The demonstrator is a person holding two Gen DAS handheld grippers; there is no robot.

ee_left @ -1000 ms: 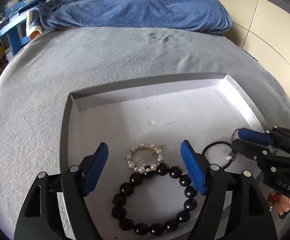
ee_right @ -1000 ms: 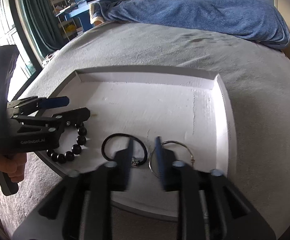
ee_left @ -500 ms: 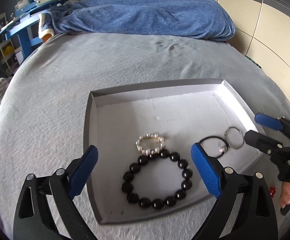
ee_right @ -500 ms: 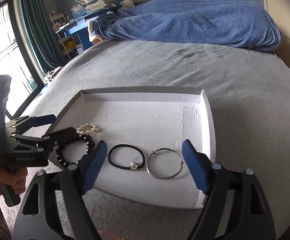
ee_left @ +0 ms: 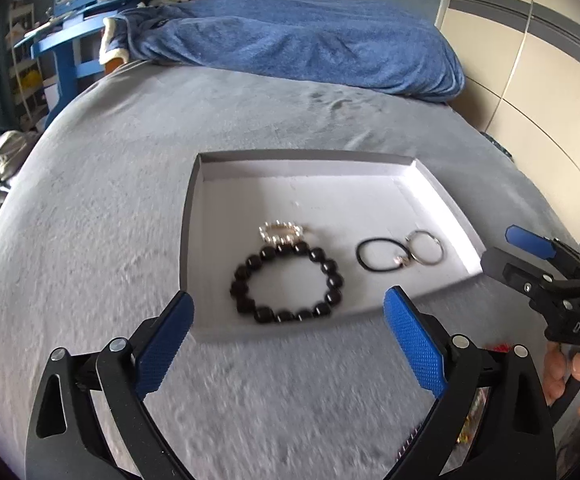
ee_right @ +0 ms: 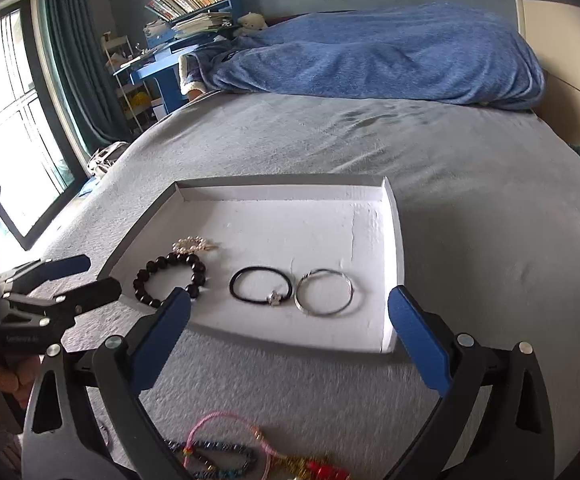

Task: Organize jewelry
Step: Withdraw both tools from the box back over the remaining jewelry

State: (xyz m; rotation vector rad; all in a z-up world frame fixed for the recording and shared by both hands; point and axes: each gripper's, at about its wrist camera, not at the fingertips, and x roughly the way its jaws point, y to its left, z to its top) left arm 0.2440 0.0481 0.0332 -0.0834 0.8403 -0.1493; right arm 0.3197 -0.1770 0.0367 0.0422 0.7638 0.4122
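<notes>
A shallow white tray (ee_left: 209, 184) (ee_right: 394, 232) lies on the grey bed. In it are a black bead bracelet (ee_left: 287, 280) (ee_right: 168, 278), a pearl ring-shaped piece (ee_left: 281, 232) (ee_right: 193, 245), a black hair tie (ee_left: 382, 255) (ee_right: 260, 284) and a silver hoop (ee_left: 426, 248) (ee_right: 324, 292). My left gripper (ee_left: 290, 340) is open and empty, held before the tray's near edge. My right gripper (ee_right: 290, 336) is open and empty, also back from the tray. Several loose bracelets, pink cord (ee_right: 229, 432) and dark beads (ee_right: 213, 454), lie on the bed below the right gripper.
A blue blanket (ee_left: 298, 44) (ee_right: 370, 56) is heaped at the far end of the bed. A blue desk with books (ee_right: 169, 48) and a window (ee_right: 5, 152) are to the left. Cabinet doors (ee_left: 530, 80) stand at the right.
Both grippers have pulled back and up from the tray. The right gripper opened and left the hair tie and the silver hoop lying in the tray.
</notes>
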